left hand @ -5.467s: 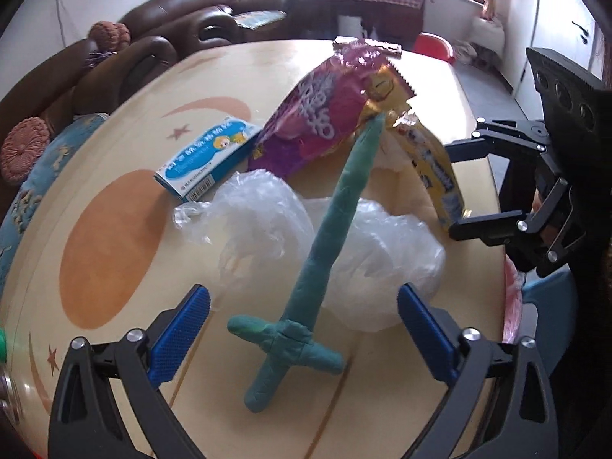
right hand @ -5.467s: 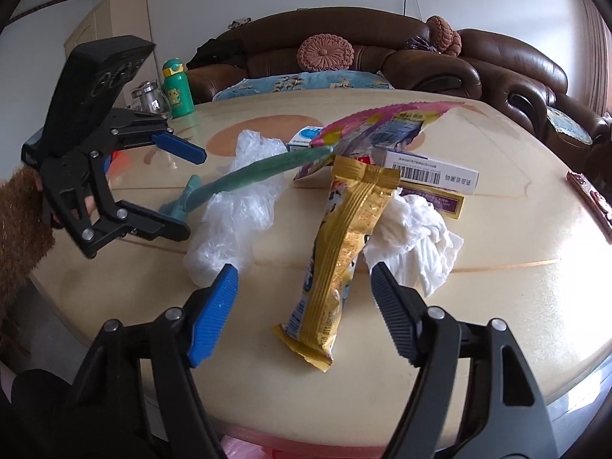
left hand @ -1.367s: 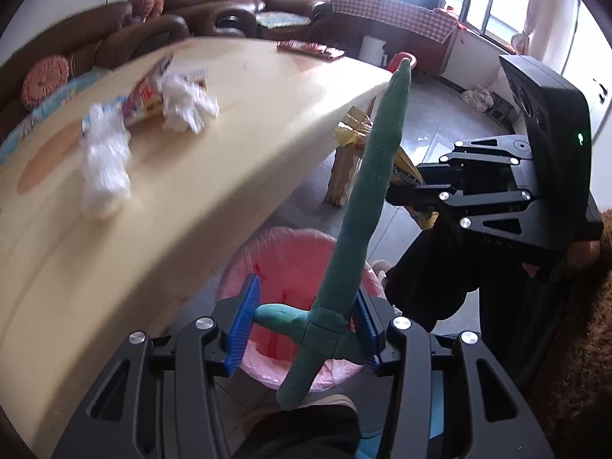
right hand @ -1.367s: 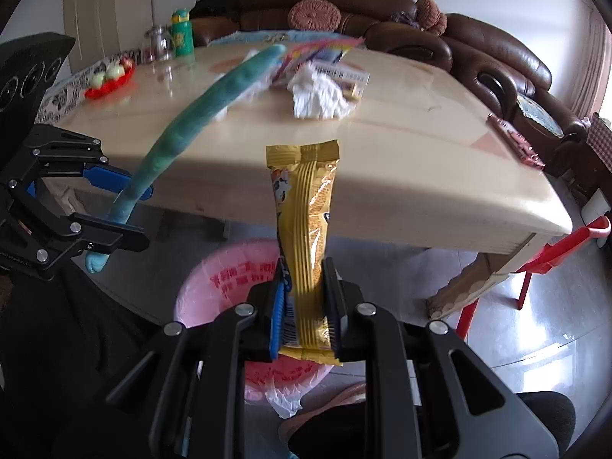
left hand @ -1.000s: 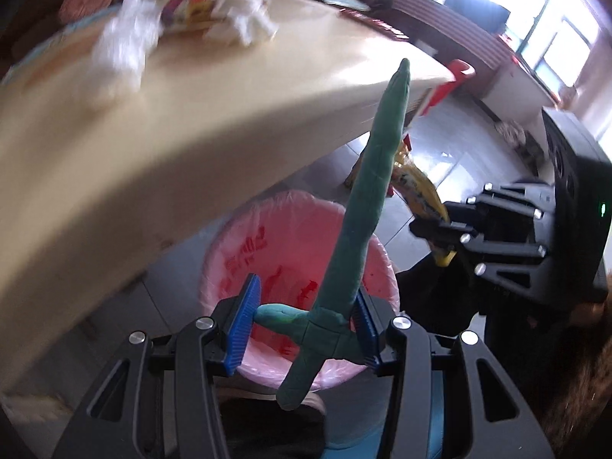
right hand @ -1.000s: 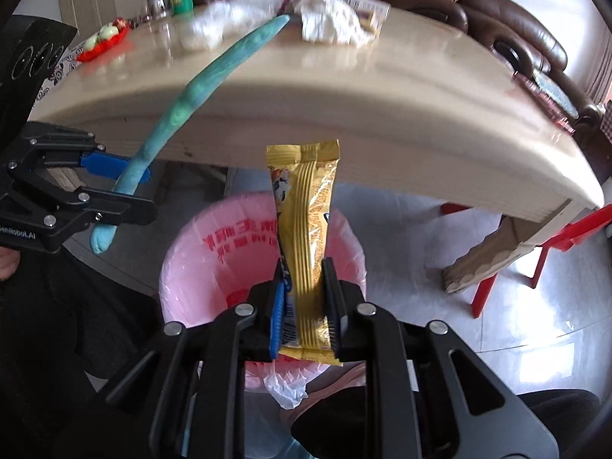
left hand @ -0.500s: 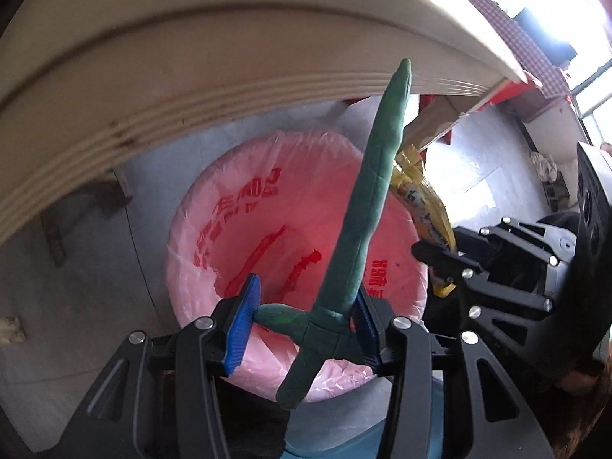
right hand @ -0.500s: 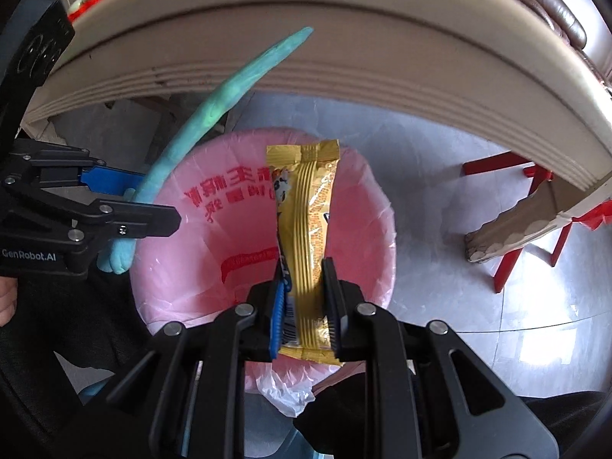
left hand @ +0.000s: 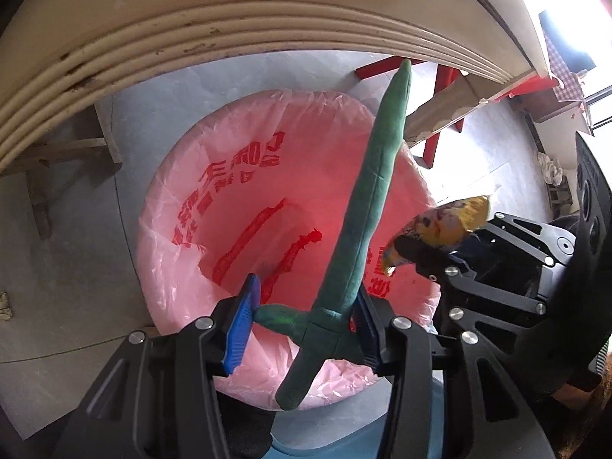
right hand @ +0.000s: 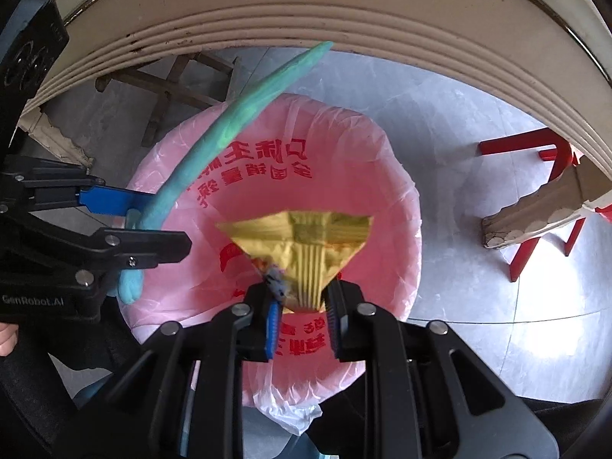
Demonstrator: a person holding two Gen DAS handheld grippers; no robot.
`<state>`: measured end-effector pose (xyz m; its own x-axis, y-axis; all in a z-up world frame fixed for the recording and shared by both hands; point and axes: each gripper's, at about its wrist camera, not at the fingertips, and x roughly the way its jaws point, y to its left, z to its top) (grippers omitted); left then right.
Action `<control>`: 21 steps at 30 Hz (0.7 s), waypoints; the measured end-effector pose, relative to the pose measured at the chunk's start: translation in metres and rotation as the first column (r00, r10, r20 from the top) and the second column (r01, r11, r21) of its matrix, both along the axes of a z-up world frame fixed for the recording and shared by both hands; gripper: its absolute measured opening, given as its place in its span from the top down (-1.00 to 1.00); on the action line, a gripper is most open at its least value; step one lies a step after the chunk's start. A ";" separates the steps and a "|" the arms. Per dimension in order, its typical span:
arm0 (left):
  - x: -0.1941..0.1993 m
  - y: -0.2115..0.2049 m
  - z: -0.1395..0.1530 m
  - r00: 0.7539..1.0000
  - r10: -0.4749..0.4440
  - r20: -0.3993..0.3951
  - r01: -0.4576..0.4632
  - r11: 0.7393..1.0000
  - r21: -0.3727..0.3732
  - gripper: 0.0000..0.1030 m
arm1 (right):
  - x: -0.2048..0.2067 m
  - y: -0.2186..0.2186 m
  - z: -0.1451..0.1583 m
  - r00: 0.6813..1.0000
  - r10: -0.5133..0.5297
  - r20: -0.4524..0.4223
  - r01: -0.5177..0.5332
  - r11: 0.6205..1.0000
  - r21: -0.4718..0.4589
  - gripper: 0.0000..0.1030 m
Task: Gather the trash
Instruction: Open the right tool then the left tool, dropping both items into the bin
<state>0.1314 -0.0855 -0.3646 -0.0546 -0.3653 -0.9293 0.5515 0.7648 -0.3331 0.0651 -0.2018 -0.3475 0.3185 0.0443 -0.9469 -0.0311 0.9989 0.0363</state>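
Note:
A bin lined with a pink bag [left hand: 183, 191] [right hand: 382, 176] stands on the floor under the table edge. My left gripper [left hand: 304, 325] is shut on the crossguard of a green plush sword [left hand: 375, 191]. The sword's blade slants up over the bin mouth. In the right wrist view the same sword [right hand: 237, 122] and left gripper [right hand: 168, 225] come in from the left. My right gripper [right hand: 302, 313] is shut on the lower end of a gold snack wrapper [right hand: 306, 241]. The wrapper leans forward over the bin opening. It shows again as the gold wrapper [left hand: 440, 225] at the right gripper [left hand: 432, 264].
The cream table's ribbed edge [left hand: 229, 26] [right hand: 344, 11] arches over both views. A red stool [right hand: 535, 145] and a carved table leg [right hand: 535, 218] stand right of the bin. Wooden cross struts [right hand: 164, 88] lie behind it on the grey tiled floor.
Both grippers have sunk from table height to just above the bin, which now fills the views. The gold wrapper has tipped forward from upright. Both grips are unchanged.

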 end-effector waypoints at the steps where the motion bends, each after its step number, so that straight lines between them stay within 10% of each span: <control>1: -0.002 -0.003 0.001 1.000 -0.005 0.002 0.005 1.000 0.003 0.10 | 0.001 0.000 -0.001 1.000 0.003 -0.002 -0.003 1.000 0.006 0.62; 10: 0.004 -0.002 -0.004 1.000 -0.003 0.002 0.003 1.000 -0.010 0.09 | 0.005 0.007 0.000 0.999 0.034 0.036 -0.037 0.996 0.082 0.60; 13: 0.008 0.001 -0.006 1.000 0.013 -0.009 -0.013 1.000 -0.006 0.10 | 0.005 0.009 0.002 0.998 0.036 0.048 -0.040 0.996 0.075 0.31; 14: 0.010 0.003 -0.006 1.000 0.024 -0.019 -0.024 1.000 -0.015 0.09 | 0.005 0.008 0.001 0.998 0.028 0.049 -0.031 0.997 0.067 -0.17; 16: 0.012 0.004 -0.007 0.999 0.032 -0.037 -0.034 0.999 -0.033 0.05 | 0.005 0.006 0.004 0.998 0.004 0.060 -0.009 0.996 0.094 -0.49; 21: 0.014 0.004 -0.007 0.999 0.033 -0.027 -0.034 0.999 -0.018 -0.19 | 0.005 0.009 0.008 0.996 0.016 0.089 -0.020 0.999 0.036 -0.49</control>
<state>0.1453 -0.0817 -0.3721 -0.0667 -0.3847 -0.9206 0.5165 0.7761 -0.3617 0.0701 -0.1930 -0.3391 0.3996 0.0855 -0.9127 -0.0538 0.9961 0.0698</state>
